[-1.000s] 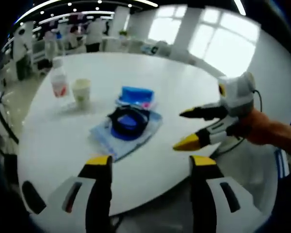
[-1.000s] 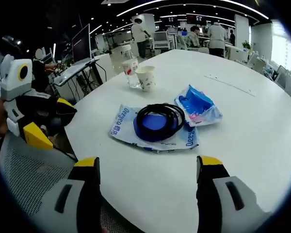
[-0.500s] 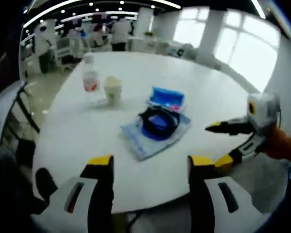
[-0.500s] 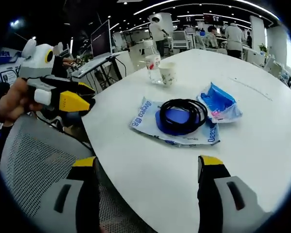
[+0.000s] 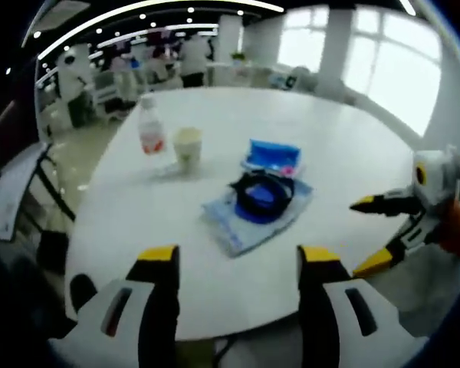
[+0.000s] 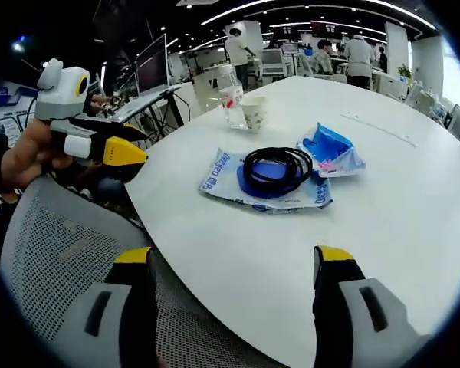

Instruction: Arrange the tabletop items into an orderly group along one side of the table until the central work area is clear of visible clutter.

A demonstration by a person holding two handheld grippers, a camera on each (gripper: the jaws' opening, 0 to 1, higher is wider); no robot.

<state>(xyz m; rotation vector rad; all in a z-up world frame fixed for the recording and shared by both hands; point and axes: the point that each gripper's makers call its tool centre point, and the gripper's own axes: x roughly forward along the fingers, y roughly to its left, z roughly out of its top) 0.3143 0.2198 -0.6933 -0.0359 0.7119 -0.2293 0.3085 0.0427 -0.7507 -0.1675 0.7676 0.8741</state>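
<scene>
On the round white table (image 5: 353,146) a black cable coil (image 5: 262,192) lies on a flat blue-and-white wipes pack (image 5: 234,226). A crumpled blue pack (image 5: 274,156) sits just beyond it. Farther off stand a paper cup (image 5: 188,146) and a clear bottle (image 5: 149,134). My left gripper (image 5: 238,257) hovers open at the table's near edge, holding nothing. My right gripper (image 6: 234,257) is open over the table's edge, short of the coil (image 6: 276,165), wipes pack (image 6: 226,180), blue pack (image 6: 330,149), cup (image 6: 254,113) and bottle (image 6: 231,96). Each gripper shows in the other's view: right gripper (image 5: 368,234), left gripper (image 6: 138,146).
A grey mesh chair (image 6: 54,253) is pushed up against the table's near edge below my right gripper. A desk with a monitor (image 6: 149,73) stands beyond the table, and people stand among office desks in the background. Windows light the far side.
Both cameras have shifted, and each gripper has moved a little in the other's view. The items on the table lie as before, and both grippers stay open.
</scene>
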